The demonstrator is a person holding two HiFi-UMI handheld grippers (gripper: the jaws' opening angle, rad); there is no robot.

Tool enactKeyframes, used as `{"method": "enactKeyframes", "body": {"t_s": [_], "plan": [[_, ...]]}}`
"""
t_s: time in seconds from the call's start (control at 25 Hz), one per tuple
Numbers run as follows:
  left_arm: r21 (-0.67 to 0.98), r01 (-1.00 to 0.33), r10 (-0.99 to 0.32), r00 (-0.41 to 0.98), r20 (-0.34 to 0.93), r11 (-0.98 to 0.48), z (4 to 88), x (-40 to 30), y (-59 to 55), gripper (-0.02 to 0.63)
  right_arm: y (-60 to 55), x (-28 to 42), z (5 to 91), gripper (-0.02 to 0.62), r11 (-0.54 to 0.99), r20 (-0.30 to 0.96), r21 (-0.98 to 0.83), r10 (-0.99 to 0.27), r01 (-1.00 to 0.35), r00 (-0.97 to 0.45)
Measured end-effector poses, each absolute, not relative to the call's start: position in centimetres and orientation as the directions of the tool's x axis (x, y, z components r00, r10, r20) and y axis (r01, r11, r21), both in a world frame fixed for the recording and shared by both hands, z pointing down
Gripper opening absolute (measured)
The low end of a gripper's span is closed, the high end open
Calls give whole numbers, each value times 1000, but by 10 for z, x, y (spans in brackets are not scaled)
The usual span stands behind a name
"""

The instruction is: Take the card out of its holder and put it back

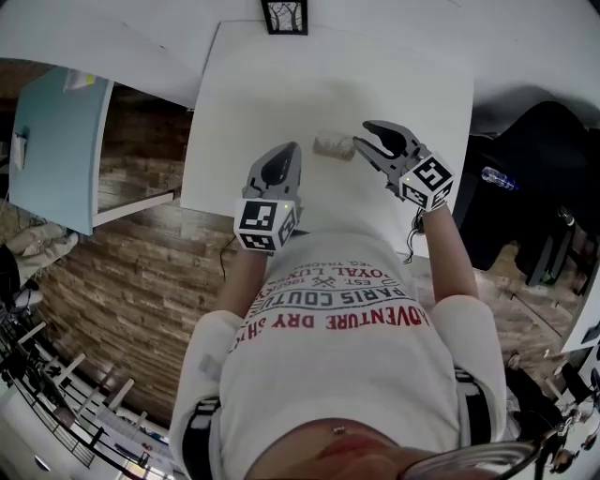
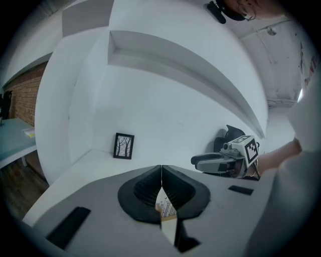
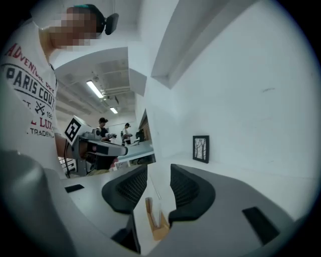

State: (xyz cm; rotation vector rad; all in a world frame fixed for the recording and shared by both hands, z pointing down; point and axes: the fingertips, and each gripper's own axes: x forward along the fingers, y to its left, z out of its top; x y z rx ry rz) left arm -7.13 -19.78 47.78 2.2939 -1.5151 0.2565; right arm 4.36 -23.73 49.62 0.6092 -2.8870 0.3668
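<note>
Wooden holder (image 1: 333, 147) lies crosswise, card (image 2: 166, 205) upright.

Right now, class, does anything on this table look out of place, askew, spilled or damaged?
Nothing stands out. The card holder rests on the white table with the patterned card in it. Nothing is spilled or broken, and the framed picture sits at the far edge.

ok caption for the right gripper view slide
Right gripper, jaws apart, with the wooden card holder seen between them; left gripper and framed picture beyond.
</note>
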Motion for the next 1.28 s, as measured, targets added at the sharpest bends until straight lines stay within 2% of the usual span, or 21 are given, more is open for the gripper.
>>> {"method": "enactKeyframes", "body": {"t_s": [0.12,0.32,0.52,0.84,1.28], "plan": [[207,-892,-836,450,316,-402,463,-66,-205,26,-241,56,475,66,811,172,-185,-529,-555,-831],[198,-854,-818,519,249,-482,438,-59,-214,26,-235,74,435,31,669,78,-134,-728,-731,-681],[184,-819,-798,572,190,-543,415,-59,-217,26,-226,88,418,25,497,67,-82,-862,-864,-502],[155,-791,-774,611,164,-592,406,-65,-220,26,-207,99,428,25,273,96,-119,-954,-955,-285],[166,-799,-785,599,157,-577,407,-78,-229,26,-211,90,436,25,267,161,-39,-949,-963,-269]]}}
